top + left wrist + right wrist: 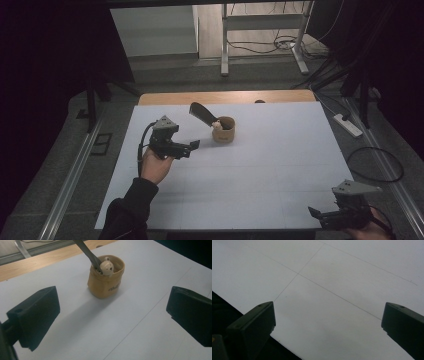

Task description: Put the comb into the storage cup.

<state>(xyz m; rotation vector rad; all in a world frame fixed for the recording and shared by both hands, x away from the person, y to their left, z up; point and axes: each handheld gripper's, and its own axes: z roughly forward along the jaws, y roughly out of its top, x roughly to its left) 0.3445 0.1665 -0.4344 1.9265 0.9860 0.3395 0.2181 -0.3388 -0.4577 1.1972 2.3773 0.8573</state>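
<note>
1. Left gripper [192, 146]: held in the person's left hand [155, 167] over the left half of the white table [260, 185], jaws pointing right toward the cup. In the left gripper view its 2 black jaws stand wide apart with nothing between them but bare table surface.
2. Tan cup [223, 130]: stands upright on the table, a little left of centre and toward the far edge, near the left gripper but apart from it. In the left gripper view it sits ahead of the jaws, between them and beyond their tips.
3. Small cream bear figure [107, 267]: perched at the cup's rim, face toward the left gripper.
4. Dark spatula [202, 114]: stands in the cup, handle leaning up and to the left, resting against the rim beside the bear.
5. Right gripper [315, 212]: held low at the table's near right corner, well apart from the cup. Its own view shows both jaws spread wide, holding nothing, above the table's edge.
</note>
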